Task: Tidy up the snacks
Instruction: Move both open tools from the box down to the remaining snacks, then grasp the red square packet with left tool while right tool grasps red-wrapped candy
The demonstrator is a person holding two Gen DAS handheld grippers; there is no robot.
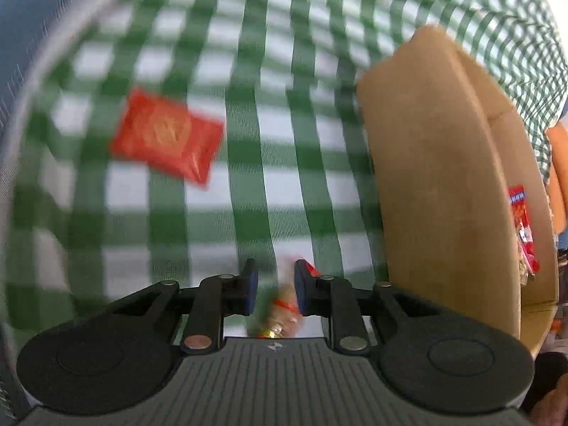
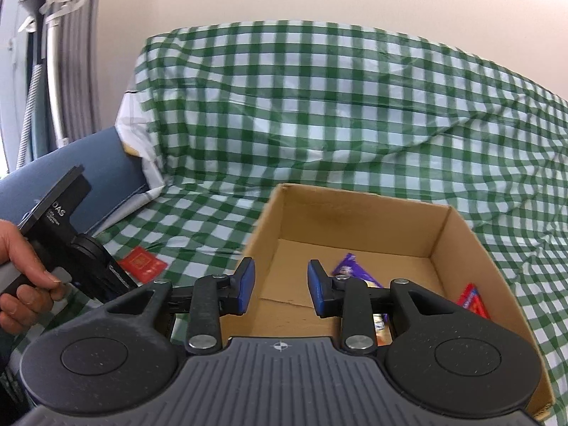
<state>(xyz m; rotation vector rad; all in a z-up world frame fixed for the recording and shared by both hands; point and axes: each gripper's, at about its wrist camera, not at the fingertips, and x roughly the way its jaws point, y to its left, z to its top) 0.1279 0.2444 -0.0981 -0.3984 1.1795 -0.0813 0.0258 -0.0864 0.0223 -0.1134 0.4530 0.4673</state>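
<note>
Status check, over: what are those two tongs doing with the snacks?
Left tongs closed around small snack. Right tongs empty over box. Red packet waits on cloth. Path clear.

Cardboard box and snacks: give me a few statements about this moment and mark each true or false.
1. The cardboard box stands on a green-checked cloth. True.
2. The box is empty. False: a purple packet and a red packet lie inside.
3. A red packet lies on the cloth outside the box. True.
4. The right gripper holds a snack. False: nothing is between its fingers.
5. A snack sits between the left gripper's fingers. True.
</note>
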